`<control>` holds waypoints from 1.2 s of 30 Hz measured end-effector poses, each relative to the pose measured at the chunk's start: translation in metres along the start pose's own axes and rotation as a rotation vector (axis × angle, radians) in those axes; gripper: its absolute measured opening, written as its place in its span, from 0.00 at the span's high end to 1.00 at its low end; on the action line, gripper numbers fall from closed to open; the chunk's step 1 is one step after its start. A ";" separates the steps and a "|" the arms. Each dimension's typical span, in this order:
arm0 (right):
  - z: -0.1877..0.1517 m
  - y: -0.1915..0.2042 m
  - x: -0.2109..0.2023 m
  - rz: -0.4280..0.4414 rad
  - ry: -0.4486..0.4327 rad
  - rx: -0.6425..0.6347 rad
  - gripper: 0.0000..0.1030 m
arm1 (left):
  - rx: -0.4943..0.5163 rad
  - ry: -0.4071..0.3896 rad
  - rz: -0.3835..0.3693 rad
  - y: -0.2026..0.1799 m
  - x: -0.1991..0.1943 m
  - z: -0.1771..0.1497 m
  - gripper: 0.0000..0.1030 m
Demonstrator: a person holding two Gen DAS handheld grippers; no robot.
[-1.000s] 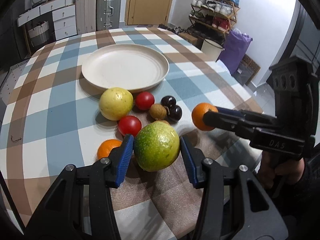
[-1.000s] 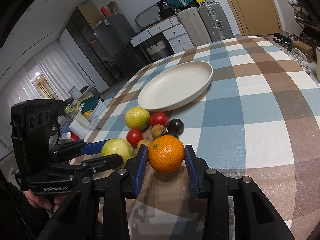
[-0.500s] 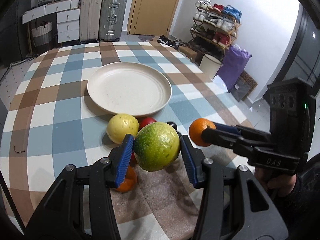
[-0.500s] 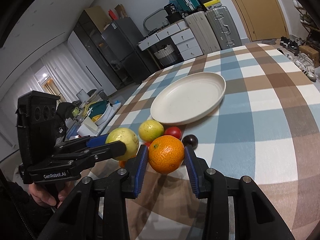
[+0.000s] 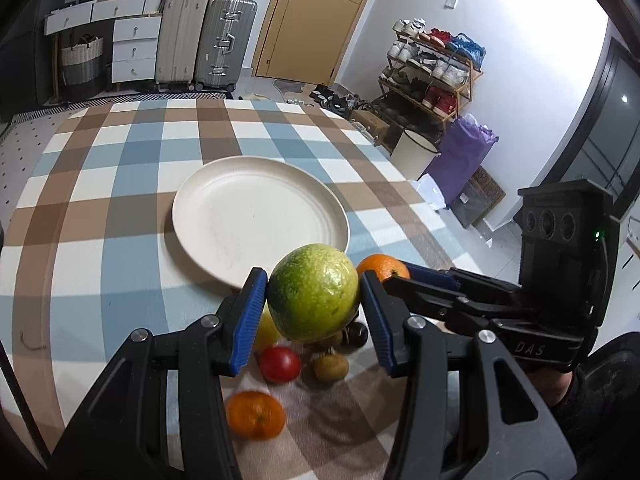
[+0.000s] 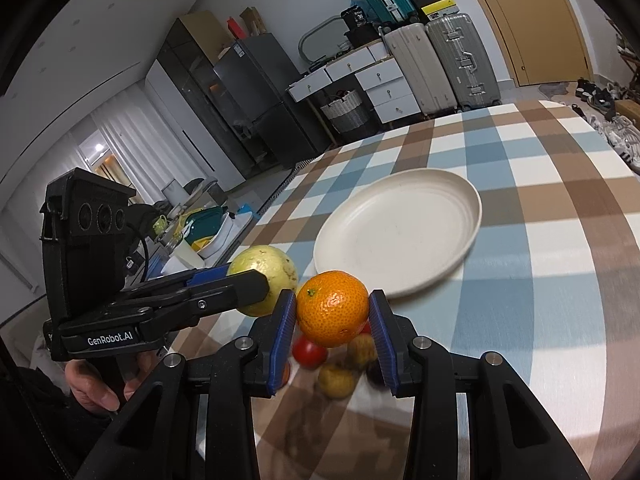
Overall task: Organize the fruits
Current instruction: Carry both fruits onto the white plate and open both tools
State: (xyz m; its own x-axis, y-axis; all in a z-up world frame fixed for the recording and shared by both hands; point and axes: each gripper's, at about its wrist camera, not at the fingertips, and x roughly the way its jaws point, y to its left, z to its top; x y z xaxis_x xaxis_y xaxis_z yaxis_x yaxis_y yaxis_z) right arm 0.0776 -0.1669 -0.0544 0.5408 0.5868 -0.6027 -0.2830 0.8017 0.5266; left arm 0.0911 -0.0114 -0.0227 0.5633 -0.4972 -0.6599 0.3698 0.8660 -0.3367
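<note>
My left gripper is shut on a big green fruit, held in the air just short of the cream plate. My right gripper is shut on an orange, also lifted, near the rim of the plate. The two grippers hang side by side; the right gripper with its orange shows in the left wrist view, the green fruit in the right wrist view. On the cloth below lie a red tomato, a second orange, a brown fruit and a dark fruit.
A yellow fruit is half hidden behind my left fingers. The round table carries a checked cloth. Beyond it stand suitcases, drawers, a shoe rack and a purple bag. A hand grips the left tool.
Both grippers rose and moved toward the plate, carrying the green fruit and the orange. The loose fruits now lie beneath and behind them.
</note>
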 end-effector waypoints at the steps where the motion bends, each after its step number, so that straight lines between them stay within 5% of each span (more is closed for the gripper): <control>1: 0.003 -0.001 0.002 0.002 0.001 0.000 0.63 | -0.003 0.000 -0.001 0.001 0.002 0.004 0.56; 16: 0.058 -0.038 0.047 0.011 0.046 0.041 0.63 | -0.050 0.061 0.000 0.038 0.062 0.067 0.56; 36: 0.096 -0.089 0.110 -0.013 0.100 0.095 0.62 | -0.056 0.160 0.039 0.075 0.159 0.104 0.56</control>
State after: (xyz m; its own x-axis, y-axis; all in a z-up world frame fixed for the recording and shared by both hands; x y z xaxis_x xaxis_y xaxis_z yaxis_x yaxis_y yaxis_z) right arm 0.2384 -0.1847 -0.1096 0.4610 0.5886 -0.6641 -0.1979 0.7977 0.5697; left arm 0.2850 -0.0308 -0.0830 0.4503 -0.4519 -0.7701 0.3054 0.8884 -0.3427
